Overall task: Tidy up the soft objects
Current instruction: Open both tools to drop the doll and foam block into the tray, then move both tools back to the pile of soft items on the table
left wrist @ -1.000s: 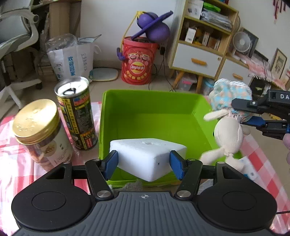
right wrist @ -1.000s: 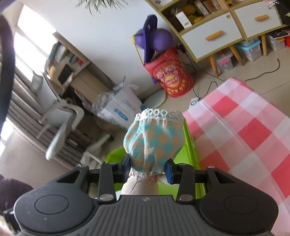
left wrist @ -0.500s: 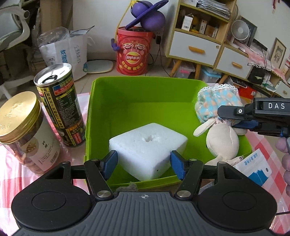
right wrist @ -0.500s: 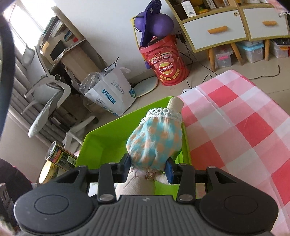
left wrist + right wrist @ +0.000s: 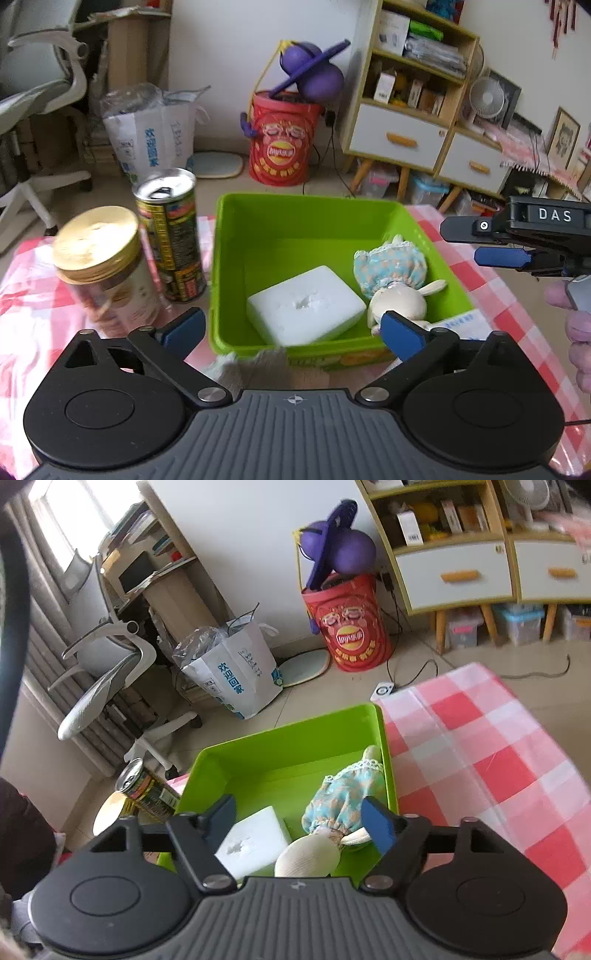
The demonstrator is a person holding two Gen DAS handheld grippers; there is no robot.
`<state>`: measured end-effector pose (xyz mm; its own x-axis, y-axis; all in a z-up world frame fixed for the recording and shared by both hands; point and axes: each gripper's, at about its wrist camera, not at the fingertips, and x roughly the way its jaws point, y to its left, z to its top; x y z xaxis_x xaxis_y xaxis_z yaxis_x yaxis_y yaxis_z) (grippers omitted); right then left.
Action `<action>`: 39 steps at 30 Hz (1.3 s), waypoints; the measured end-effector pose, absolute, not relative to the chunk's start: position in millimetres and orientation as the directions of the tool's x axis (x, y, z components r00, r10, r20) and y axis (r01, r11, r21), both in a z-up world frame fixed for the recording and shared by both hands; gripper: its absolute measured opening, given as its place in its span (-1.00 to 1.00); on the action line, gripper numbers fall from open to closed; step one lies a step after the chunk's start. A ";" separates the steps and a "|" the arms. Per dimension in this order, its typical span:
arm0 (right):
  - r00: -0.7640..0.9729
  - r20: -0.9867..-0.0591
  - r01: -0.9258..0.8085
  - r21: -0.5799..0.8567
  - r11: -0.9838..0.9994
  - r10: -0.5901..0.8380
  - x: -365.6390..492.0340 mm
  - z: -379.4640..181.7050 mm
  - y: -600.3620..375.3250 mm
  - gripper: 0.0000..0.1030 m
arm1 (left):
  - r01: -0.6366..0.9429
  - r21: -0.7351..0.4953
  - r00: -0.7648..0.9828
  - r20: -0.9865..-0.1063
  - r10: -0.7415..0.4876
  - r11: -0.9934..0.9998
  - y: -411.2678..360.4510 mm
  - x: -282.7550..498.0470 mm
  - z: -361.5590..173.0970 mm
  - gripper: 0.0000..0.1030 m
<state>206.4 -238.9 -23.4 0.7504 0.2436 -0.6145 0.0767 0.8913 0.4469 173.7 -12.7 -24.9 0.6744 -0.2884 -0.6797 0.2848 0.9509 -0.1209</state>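
A white foam block (image 5: 306,304) lies in the green bin (image 5: 314,214), near its front wall. A rabbit doll in a blue patterned dress (image 5: 393,275) lies to the block's right inside the bin. My left gripper (image 5: 291,330) is open and empty, just in front of the bin. My right gripper (image 5: 299,821) is open and empty above the bin's near right part; it shows from the side in the left wrist view (image 5: 491,240). The right wrist view shows the block (image 5: 255,840), the doll (image 5: 340,808) and the bin (image 5: 295,738) too.
A gold-lidded jar (image 5: 103,266) and a tall drink can (image 5: 170,232) stand left of the bin on the red-checked cloth (image 5: 480,749). A grey-white fuzzy cloth (image 5: 258,365) and a blue-white packet (image 5: 463,325) lie at the bin's front.
Both grippers opened. The foam block and the doll were let go and now lie in the bin. Both grippers have pulled back and up from the bin.
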 end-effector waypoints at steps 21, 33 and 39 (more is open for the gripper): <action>0.701 -0.655 -0.055 0.344 0.937 0.282 107.7 23.1 -146.3 0.34 | 0.102 -0.090 0.692 -0.709 -0.136 0.991 58.9 59.7 1.1 0.90; 0.660 -0.651 -0.203 0.325 0.924 0.374 77.9 -14.1 -100.1 0.38 | 0.131 -0.050 0.697 -0.706 -0.128 0.990 106.7 35.8 -35.2 0.90; 0.624 -0.678 -0.238 0.309 0.921 0.389 76.7 -34.8 -83.6 0.38 | 0.146 -0.064 0.685 -0.713 -0.148 0.987 128.2 33.4 -50.9 0.90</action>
